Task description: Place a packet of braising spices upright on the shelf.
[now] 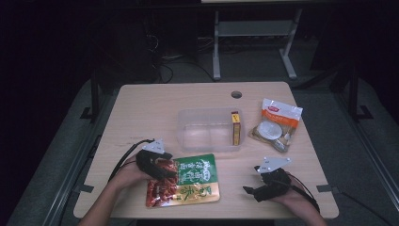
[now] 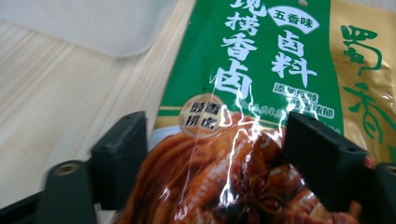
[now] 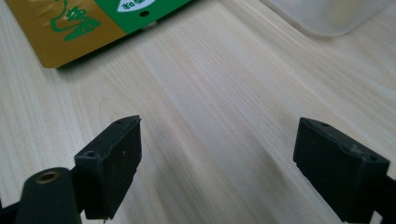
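A flat green, gold and red seasoning packet (image 1: 188,181) lies on the wooden table near its front edge. My left gripper (image 1: 162,172) sits over the packet's left, red part. In the left gripper view its jaws (image 2: 217,135) stand wide apart, with the packet (image 2: 261,93) lying between and under them; the pads do not press on it. My right gripper (image 1: 249,190) rests to the right of the packet, pointing left. Its jaws (image 3: 219,140) are open over bare wood, and the packet's gold corner (image 3: 70,28) lies a short way ahead.
A clear plastic container (image 1: 209,113) stands mid-table with a small yellow box (image 1: 235,127) against its right wall. A white and orange food bag (image 1: 276,125) lies to its right. A cable hole (image 1: 236,94) is in the table's far side.
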A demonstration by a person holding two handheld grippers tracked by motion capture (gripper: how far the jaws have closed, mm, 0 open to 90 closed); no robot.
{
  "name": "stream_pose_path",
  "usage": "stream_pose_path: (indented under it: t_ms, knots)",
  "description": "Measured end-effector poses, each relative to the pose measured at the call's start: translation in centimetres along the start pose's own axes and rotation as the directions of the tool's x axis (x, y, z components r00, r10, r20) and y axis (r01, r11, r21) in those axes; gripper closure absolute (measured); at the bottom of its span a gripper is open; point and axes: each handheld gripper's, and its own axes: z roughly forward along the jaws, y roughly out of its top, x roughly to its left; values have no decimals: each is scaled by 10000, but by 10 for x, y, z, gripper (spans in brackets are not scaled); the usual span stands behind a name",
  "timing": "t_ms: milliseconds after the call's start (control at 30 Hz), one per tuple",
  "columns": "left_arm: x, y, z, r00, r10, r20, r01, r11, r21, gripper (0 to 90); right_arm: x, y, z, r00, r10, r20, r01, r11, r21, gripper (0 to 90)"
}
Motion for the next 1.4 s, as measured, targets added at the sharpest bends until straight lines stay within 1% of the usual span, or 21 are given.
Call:
stream_pose_path:
  t_ms: [33,67,100,200,300,367,400,433,500,600,767,833,900,933,1033,1067,1133,1167,1300,1367,1400]
  knots:
    - [-1,0,0,9999,108,-45,-108,9999,24,210,0,0,0,10000,-8,-2,8,10000,8,149]
    - [-1,0,0,9999,83,-65,-83,10000,-51,232,0,0,0,10000,-9,-3,9,10000,16,148]
    - [-2,0,0,9998,136,-165,-135,9999,31,244,0,0,0,10000,-3,-3,3,10000,22,149]
    - [-2,0,0,9992,266,-294,-263,9996,112,249,0,0,0,10000,-11,-6,11,10000,13,149]
    - [3,-1,1,9987,181,-480,-179,9998,50,202,0,0,0,10000,10,-6,-10,10000,-10,149]
    - [2,-2,0,9987,156,-483,-158,9999,-24,208,0,0,0,10000,5,5,-5,10000,6,149]
    - [1,-1,-1,9989,289,-362,-289,9996,8,238,0,-1,0,10000,12,6,-12,10000,11,149]
    - [-1,-1,-1,9990,292,-331,-291,9996,17,292,0,0,0,10000,14,3,-14,10000,3,148]
    - [-3,0,-1,9983,342,-461,-337,9994,121,332,-1,0,0,10000,-2,-8,2,10000,-7,149]
    - [-7,1,-3,9976,390,-566,-374,9989,296,428,-1,0,1,10000,3,-29,-3,10000,58,149]
    - [-15,2,-2,9977,593,-326,-583,9978,327,699,1,1,1,10000,-49,-66,49,10000,62,148]
    - [-17,2,-3,9986,489,-217,-481,9982,369,782,1,1,2,10000,-36,-78,37,10000,88,148]
    - [-17,3,-2,9991,374,-202,-367,9986,370,826,1,1,2,9999,-26,-102,27,10000,73,148]
    - [-16,4,-3,9992,349,-202,-339,9984,453,835,2,1,2,9999,-6,-117,7,10000,68,149]
    - [-14,2,-3,9998,-191,-13,191,9996,202,878,3,2,4,9998,-3,-212,4,10000,62,148]
    - [-14,2,-3,9998,-191,-13,191,9996,202,885,3,2,4,9998,-3,-212,4,10000,62,148]
    - [-12,1,-6,9983,-573,115,574,9983,-89,892,5,3,5,9994,-47,-354,49,10000,38,148]
    - [-11,2,-8,9984,-555,122,556,9984,-114,893,5,4,5,9990,-16,-448,16,10000,-4,147]
    - [-14,5,-14,9955,-922,211,934,9935,-646,894,9,6,6,9968,-49,-798,32,9998,-214,136]
    - [-16,6,-18,9930,-1154,236,1172,9882,-990,896,11,8,6,9950,-156,-989,135,9997,-220,131]
    - [-18,7,-21,9904,-1371,196,1385,9828,-1220,895,12,9,6,9938,-193,-1097,169,9996,-229,126]
